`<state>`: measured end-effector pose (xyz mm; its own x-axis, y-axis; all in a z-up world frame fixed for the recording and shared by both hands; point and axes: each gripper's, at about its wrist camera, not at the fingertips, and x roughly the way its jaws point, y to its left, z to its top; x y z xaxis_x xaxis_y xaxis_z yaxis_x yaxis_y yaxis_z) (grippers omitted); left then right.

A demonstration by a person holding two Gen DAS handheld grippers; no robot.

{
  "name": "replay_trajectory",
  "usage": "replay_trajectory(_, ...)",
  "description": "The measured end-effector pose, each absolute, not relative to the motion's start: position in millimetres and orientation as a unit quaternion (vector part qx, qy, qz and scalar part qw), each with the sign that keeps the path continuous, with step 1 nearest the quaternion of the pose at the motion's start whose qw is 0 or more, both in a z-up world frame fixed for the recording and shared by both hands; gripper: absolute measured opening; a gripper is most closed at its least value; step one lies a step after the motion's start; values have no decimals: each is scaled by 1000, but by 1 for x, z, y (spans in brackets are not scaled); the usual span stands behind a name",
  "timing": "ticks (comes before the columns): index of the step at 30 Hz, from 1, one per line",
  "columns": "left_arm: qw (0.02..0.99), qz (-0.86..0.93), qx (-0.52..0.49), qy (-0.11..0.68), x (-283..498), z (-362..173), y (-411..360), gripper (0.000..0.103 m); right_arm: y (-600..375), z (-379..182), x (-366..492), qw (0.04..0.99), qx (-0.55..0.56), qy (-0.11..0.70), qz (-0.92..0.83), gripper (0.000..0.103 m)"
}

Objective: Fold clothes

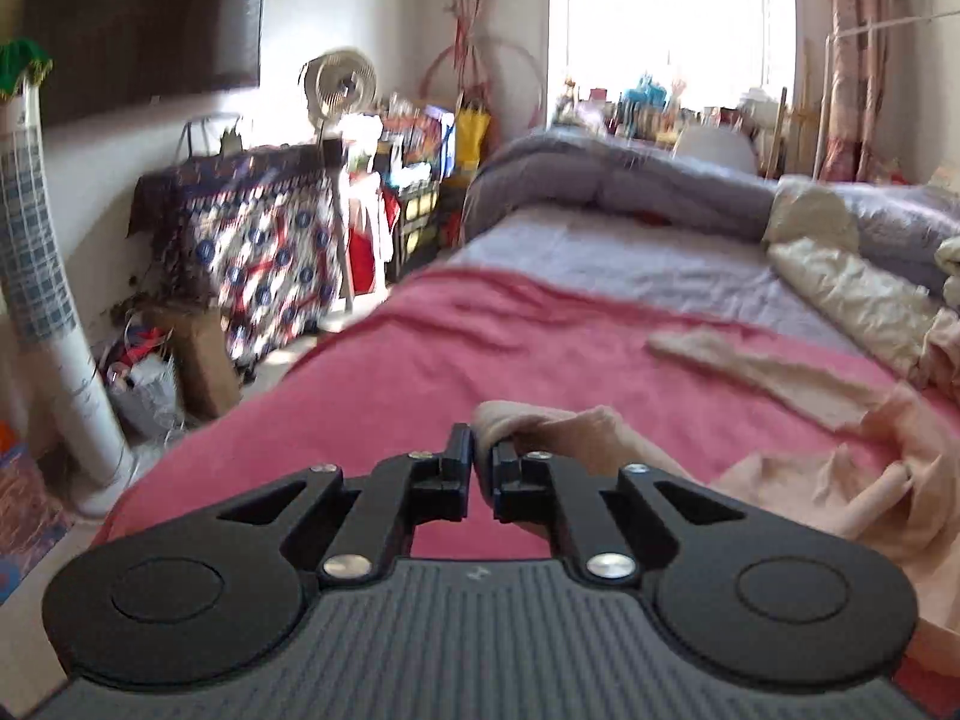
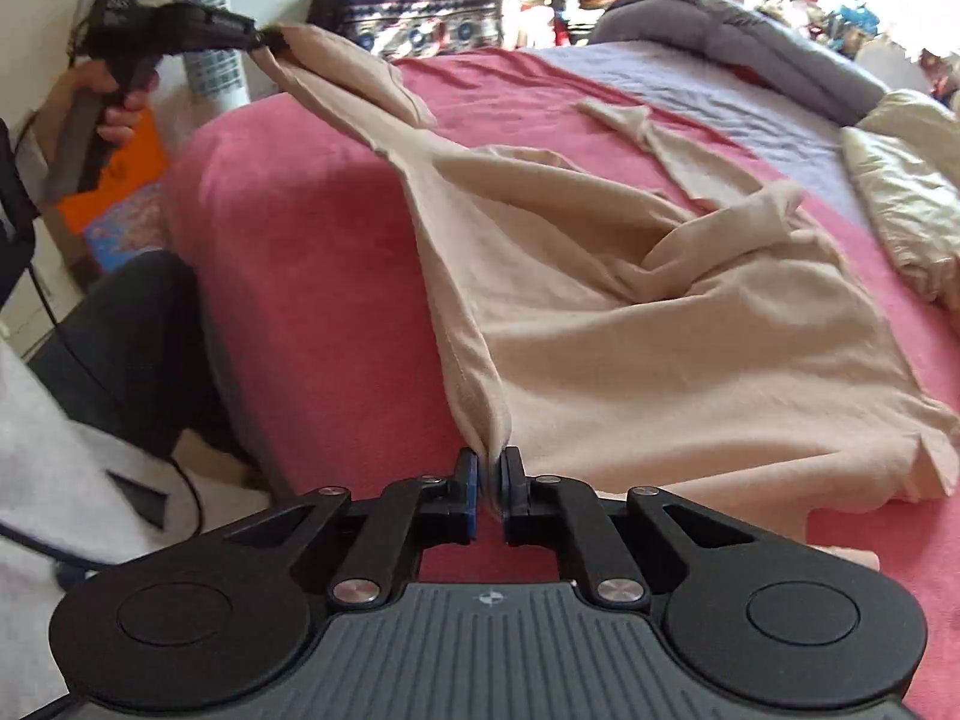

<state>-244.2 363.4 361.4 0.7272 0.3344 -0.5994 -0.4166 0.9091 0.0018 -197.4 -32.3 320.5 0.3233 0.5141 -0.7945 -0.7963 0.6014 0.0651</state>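
A beige garment (image 2: 600, 324) lies rumpled on a pink-covered bed (image 2: 312, 276), one edge stretched taut between two grippers. The right gripper (image 2: 491, 468), at six o'clock, has its jaws closed on a bunched corner. The left gripper (image 2: 264, 39), at ten o'clock, appears to pinch the far corner, though blur hides the pads. Thin, soft and light, the cloth sags and creases freely; corners and hems offer the surest hold.

The small cluttered objects on the bright windowsill (image 1: 654, 105) blur beyond telling, and the pale cream crumpled bedding (image 1: 870, 288) runs off the picture's right edge.
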Motion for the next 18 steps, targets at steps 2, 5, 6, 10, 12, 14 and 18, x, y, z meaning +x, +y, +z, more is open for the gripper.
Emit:
replay_trajectory(2,905,214,-74,361,-258,339,375,24,-36,325,-190,782,-149,423,434,19)
replay_trajectory(5,897,242,-81,361,-283,333,383,54,-54,347,-167,804,-114,400,425,67)
replay_trajectory(6,896,256,-85,353,-290,336,385,61,-64,354,-156,826,-115,378,401,76)
replay_trajectory(10,891,260,-93,361,-300,340,389,75,-114,362,-84,909,-120,317,242,91)
replay_trajectory(12,890,263,-79,364,-299,341,384,75,-144,342,-38,927,-116,324,148,90)
replay_trajectory(14,889,265,-70,366,-297,345,380,75,-171,313,8,926,-112,352,76,90)
replay_trajectory(18,886,262,-54,380,-292,348,376,75,-191,263,54,908,-47,413,51,83)
